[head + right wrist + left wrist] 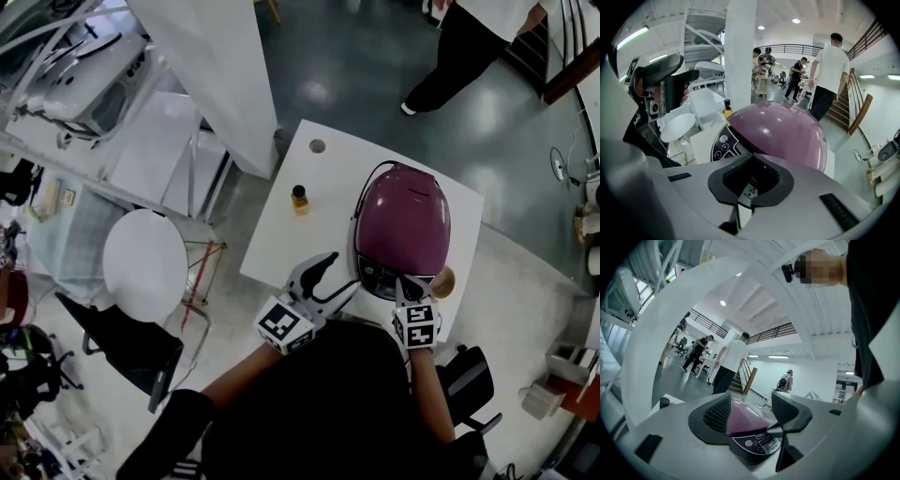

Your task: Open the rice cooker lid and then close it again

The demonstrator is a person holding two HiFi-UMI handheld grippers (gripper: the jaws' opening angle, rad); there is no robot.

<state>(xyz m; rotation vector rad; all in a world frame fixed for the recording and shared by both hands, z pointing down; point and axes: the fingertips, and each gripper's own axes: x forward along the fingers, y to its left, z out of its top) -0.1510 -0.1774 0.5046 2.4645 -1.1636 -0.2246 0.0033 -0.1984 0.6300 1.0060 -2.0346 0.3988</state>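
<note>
Two grippers are in my hands. My left gripper [339, 272] has its jaws wide apart with nothing in them. It sits just beside the front left of the cooker [403, 225]. My right gripper [406, 281] has its jaws shut tight with nothing between them. Its tip points down at the front of the cooker, by the buttons [723, 146]. I cannot tell if it touches.

The cooker stands on the white bench [281, 239], near my edge. Its purple lid [783, 131] is down. So I think no part of the job is done yet. The lid must go up, then down again.

A little bottle [299, 199] stands farther back on the bench. A person [464, 47] walks far off.
</note>
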